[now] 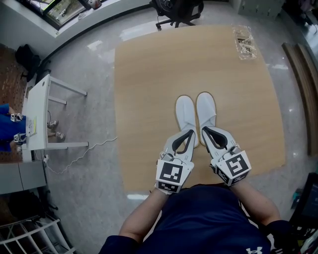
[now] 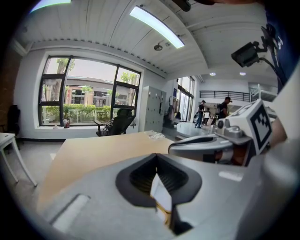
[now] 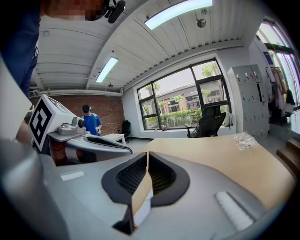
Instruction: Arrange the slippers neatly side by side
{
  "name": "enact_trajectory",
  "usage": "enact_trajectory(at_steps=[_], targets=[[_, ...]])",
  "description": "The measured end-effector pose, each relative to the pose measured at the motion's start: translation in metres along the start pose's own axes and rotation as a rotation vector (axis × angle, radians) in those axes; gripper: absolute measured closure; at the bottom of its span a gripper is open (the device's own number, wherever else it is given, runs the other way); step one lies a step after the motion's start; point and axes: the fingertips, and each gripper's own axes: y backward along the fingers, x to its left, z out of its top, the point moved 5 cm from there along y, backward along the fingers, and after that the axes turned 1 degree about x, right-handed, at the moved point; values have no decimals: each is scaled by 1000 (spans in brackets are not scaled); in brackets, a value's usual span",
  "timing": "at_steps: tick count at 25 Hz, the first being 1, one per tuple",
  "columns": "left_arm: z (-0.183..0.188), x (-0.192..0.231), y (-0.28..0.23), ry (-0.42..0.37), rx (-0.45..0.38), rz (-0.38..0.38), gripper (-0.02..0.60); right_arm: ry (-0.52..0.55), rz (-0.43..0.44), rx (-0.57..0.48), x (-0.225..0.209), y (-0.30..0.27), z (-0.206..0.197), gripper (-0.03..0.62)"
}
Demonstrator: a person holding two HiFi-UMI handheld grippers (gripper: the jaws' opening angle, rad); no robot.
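**A:** Head view first. Where do the slippers lie?

**B:** Both lie on the light wooden table, near its front edge, with their toes pointing away from the person. The left slipper and the right slipper are parallel and just beside each other. Whether they touch cannot be told. Each is plain white on top with a thin tan rim round the sole.

**A:** And the grippers?

**B:** The left gripper sits over the heel end of the left slipper, and the right gripper over the heel end of the right one. Both pairs of jaws look drawn together. A crumpled plastic wrapper lies near the table's far right corner. An office chair stands beyond the far edge.

**A:** What does the left gripper view add?

**B:** Its jaws are closed, and a thin sliver of the left slipper is pinched between the black pads. The sliver is white material with a tan edge below. The tabletop stretches ahead, and the right gripper shows just to the right.

**A:** And the right gripper view?

**B:** Much the same. The jaws are clamped on a slim wedge of the right slipper, tan above and white beneath. The left gripper shows at the left, and the wrapper sits far off on the table to the right.
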Motion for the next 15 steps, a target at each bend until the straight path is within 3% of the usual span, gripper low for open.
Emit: enact_trajectory(at_steps=[15], targets=[[4,-1,-2,3,1,-13,578,10,-12,-10,-4,-1,4,576]])
